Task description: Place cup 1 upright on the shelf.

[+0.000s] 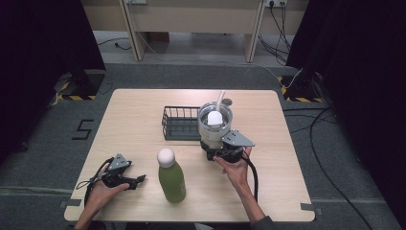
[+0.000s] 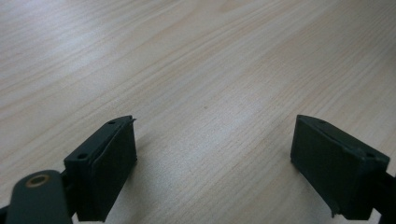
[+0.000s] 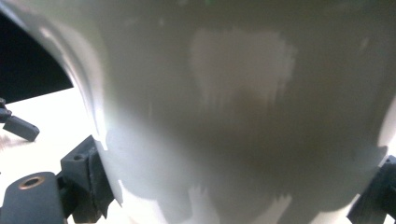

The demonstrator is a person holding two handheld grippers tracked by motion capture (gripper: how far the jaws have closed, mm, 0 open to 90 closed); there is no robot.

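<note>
Gripping the cup (image 1: 215,125), the right hand-held gripper (image 1: 221,152) is clamped; nothing moved yet, left hand-held gripper (image 1: 140,179) held open.

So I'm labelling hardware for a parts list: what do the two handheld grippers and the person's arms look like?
Both the left gripper and the right gripper are black, each topped by a grey three-cornered plate and trailing a black cable. Their jaws are blocky black pads with small screw holes. The forearms look bare; a dark sleeve edge shows by the right elbow.
</note>
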